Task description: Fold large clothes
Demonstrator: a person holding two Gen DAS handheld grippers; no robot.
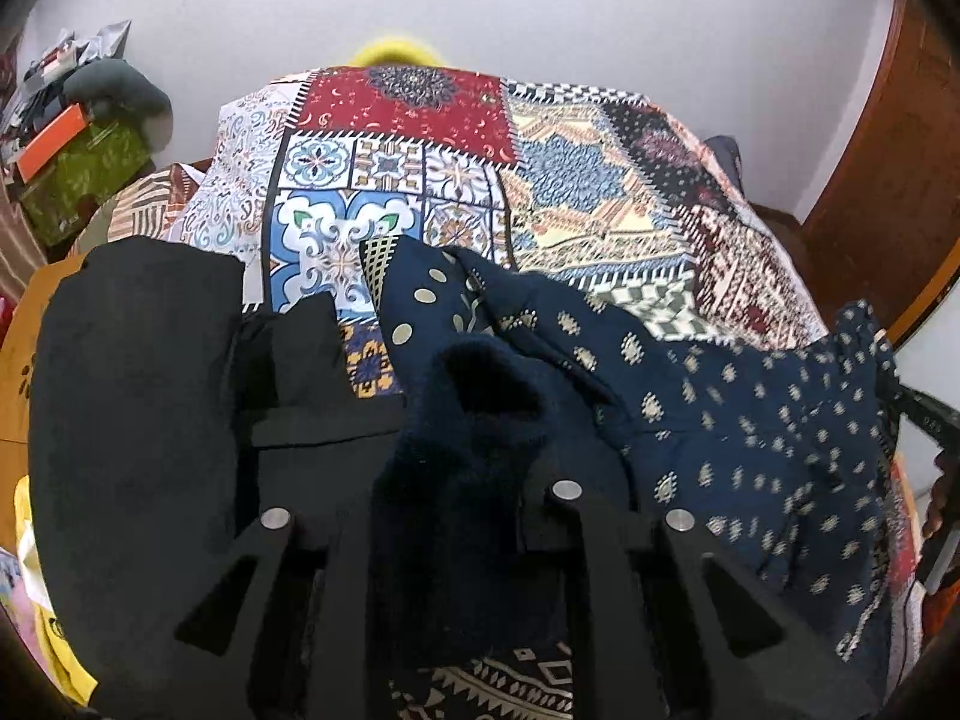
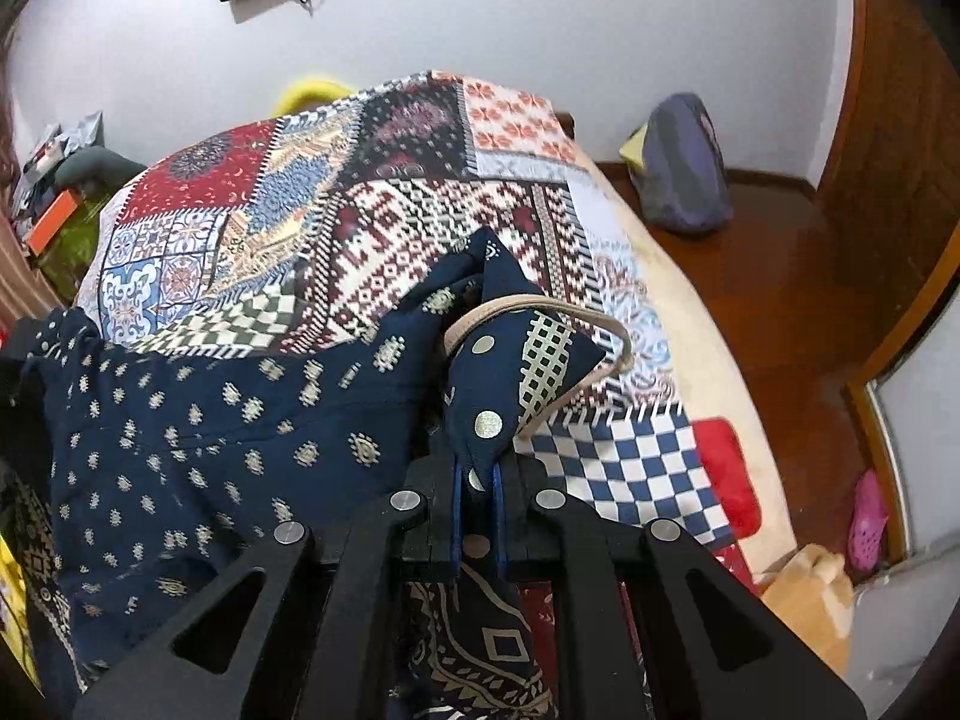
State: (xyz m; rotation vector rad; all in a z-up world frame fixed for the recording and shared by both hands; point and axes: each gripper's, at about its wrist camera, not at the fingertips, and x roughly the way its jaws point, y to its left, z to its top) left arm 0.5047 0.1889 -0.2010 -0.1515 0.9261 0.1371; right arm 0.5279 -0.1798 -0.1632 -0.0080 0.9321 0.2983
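I have the navy-blue printed cotton garment (image 2: pixel 252 420) strung between my two tools, hanging above the near end of the bed so it can be spread before folding. Its body, dotted with small cream motifs, sags in the middle. One corner, trimmed with a tan cord loop and a cream lattice print, sticks up out of the right gripper (image 2: pixel 480 510), whose jaws are pressed nearly together with the cloth pinched between the blue pads. I read that as a firm grip on an edge, kept tight so the fabric cannot slip as it is lowered.

The left gripper (image 1: pixel 456 480) has a thick bunch of the same dark cloth filling the gap between its fingers. The jaws stand only slightly apart, apparently clamped on that bunch, though the folds hide the pads. A plain black cloth (image 1: pixel 138 396) hangs at its left side.

Beneath is the bed's patchwork-print bedspread (image 2: pixel 420 228), flat enough to lay the garment on. Beyond it are a white wall (image 1: pixel 540 12) and a wooden floor (image 2: pixel 750 300).
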